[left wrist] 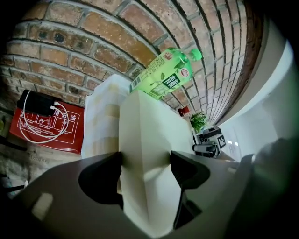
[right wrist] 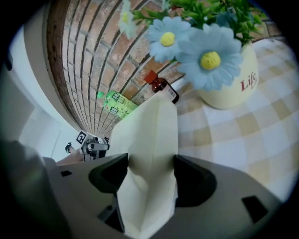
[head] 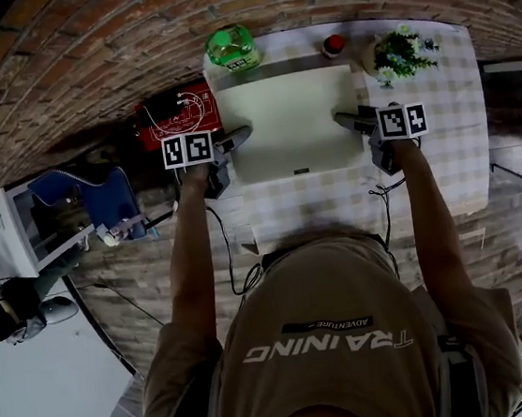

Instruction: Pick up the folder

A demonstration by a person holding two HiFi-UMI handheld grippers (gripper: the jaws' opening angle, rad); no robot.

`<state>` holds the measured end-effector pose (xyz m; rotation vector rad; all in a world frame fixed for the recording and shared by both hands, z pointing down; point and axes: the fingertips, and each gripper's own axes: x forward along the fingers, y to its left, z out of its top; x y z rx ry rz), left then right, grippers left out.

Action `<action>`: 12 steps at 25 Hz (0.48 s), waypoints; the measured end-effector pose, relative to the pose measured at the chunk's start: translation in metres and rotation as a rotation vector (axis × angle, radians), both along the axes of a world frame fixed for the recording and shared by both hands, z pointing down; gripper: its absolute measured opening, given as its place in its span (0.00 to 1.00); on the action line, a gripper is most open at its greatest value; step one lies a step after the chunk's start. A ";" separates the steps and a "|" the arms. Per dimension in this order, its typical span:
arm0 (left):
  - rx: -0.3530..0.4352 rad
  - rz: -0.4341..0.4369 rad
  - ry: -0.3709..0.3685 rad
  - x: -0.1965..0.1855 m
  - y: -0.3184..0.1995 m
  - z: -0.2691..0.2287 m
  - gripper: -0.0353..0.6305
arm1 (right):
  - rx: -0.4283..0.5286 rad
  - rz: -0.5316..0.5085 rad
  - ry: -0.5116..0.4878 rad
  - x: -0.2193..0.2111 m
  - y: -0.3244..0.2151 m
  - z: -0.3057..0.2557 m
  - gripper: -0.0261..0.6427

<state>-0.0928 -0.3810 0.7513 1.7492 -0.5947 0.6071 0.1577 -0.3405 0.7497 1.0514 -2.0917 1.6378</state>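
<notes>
1. The left gripper (head: pixel 238 138) is at the left edge of the folder (head: pixel 293 123). The right gripper (head: pixel 349 121) is at its right edge. Both have their jaws spread wide, with a folder edge in between.
2. The pale folder sits on the checked table (head: pixel 444 161).
3. Left of the folder is a red box (head: pixel 179 117) with a white cable on top.
4. Behind the folder are a green bottle (head: pixel 232 48), a small brown bottle (head: pixel 333 45) with a red cap, and a cream pot (right wrist: pixel 229 79) full of blue flowers.

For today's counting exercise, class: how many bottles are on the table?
2. A green bottle at the far edge of the table, behind the folder; a small red-capped brown bottle to its right, beside the flower pot. None seems hidden.
</notes>
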 end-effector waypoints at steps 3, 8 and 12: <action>0.047 0.004 0.000 -0.003 0.006 -0.009 0.53 | 0.010 0.004 0.009 -0.004 0.011 -0.006 0.46; 0.110 0.004 0.020 -0.007 0.018 -0.032 0.53 | 0.084 0.041 0.024 -0.008 0.024 -0.030 0.46; 0.184 -0.004 0.041 -0.011 0.028 -0.058 0.53 | 0.167 0.042 0.051 -0.011 0.033 -0.057 0.46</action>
